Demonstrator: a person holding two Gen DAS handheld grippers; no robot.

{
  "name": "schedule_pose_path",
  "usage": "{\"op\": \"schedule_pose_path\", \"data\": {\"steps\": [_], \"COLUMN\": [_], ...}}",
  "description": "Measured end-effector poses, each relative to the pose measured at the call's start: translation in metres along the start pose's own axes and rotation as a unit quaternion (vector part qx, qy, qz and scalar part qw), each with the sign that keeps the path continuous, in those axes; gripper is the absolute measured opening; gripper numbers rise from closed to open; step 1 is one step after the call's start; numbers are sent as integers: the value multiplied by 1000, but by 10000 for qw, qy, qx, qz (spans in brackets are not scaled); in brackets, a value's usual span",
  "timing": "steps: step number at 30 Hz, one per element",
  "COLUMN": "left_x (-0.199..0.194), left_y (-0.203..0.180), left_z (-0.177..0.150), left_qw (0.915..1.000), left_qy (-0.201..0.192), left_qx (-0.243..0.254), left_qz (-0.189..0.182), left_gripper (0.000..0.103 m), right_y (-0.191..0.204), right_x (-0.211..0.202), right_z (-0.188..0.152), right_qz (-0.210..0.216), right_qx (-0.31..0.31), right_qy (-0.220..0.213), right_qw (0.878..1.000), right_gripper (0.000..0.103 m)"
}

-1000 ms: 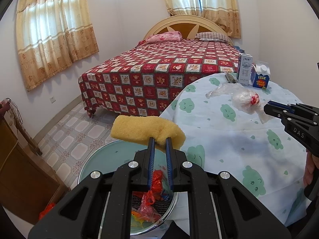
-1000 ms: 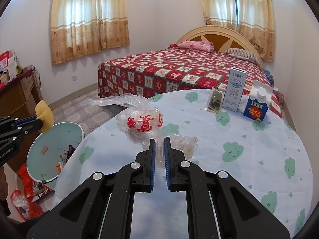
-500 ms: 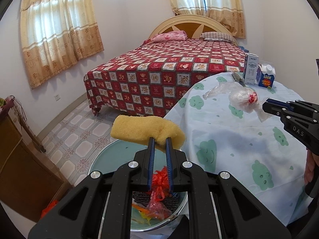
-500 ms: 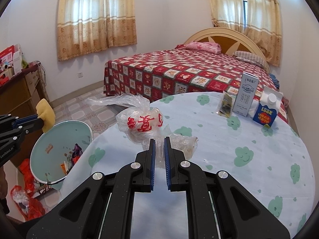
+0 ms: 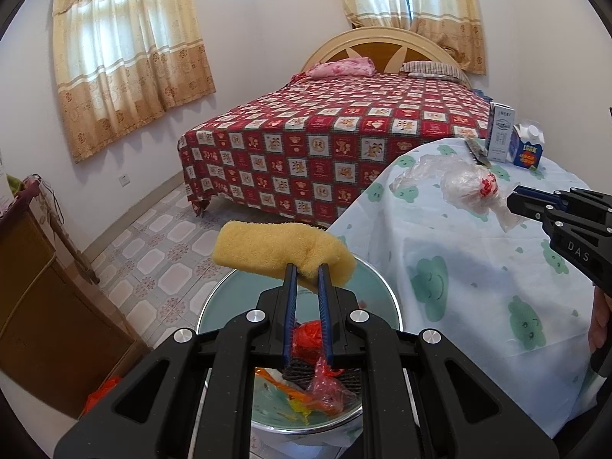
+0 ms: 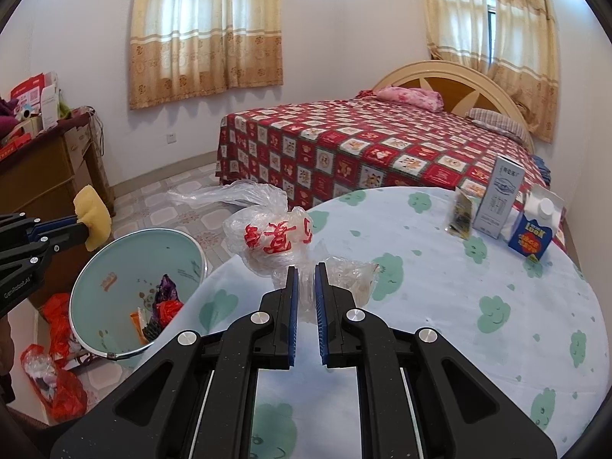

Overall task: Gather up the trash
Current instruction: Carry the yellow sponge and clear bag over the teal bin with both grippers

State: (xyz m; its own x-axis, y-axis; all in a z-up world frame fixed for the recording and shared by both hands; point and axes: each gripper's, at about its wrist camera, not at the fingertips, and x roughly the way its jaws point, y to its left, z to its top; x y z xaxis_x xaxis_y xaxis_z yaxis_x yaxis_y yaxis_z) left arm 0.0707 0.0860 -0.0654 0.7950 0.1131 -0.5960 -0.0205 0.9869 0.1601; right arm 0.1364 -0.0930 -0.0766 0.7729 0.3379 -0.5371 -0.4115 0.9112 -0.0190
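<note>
My left gripper (image 5: pixel 306 267) is shut on a yellow sponge (image 5: pixel 279 252) and holds it above the pale green trash bin (image 5: pixel 229 294), which holds red and orange wrappers. In the right wrist view the sponge (image 6: pixel 91 218) hangs over the bin (image 6: pixel 114 267) at the left. My right gripper (image 6: pixel 306 267) is shut on a clear plastic bag (image 6: pixel 306 290) that is tied to a bigger bag with red characters (image 6: pixel 275 237), at the table's left edge. The right gripper (image 5: pixel 514 195) shows at the right of the left wrist view, on the bag (image 5: pixel 470 187).
The round table (image 6: pixel 440 306) has a cloth with green clouds. A white carton (image 6: pixel 501 195), a blue carton (image 6: pixel 535 229) and a small packet (image 6: pixel 461 218) stand at its far side. A bed (image 6: pixel 382 153) is behind. A wooden cabinet (image 6: pixel 38 176) and red bags (image 6: pixel 61 382) are left.
Both grippers have drawn back and risen a little, so the bin and table look farther off. The sponge and the plastic bag stay held.
</note>
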Motion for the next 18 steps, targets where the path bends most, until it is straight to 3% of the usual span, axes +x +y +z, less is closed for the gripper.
{"op": "schedule_pose_path", "data": {"steps": [18], "left_x": [-4], "left_y": [24], "left_z": [-7], "left_qw": [9997], "left_qy": [55], "left_qx": [-105], "left_qz": [195], "left_gripper": [11], "right_y": [31], "right_x": [9], "right_z": [6], "right_qz": [248], "right_qx": [-267], "right_qy": [30], "right_qw": [9993], "right_gripper": [10]}}
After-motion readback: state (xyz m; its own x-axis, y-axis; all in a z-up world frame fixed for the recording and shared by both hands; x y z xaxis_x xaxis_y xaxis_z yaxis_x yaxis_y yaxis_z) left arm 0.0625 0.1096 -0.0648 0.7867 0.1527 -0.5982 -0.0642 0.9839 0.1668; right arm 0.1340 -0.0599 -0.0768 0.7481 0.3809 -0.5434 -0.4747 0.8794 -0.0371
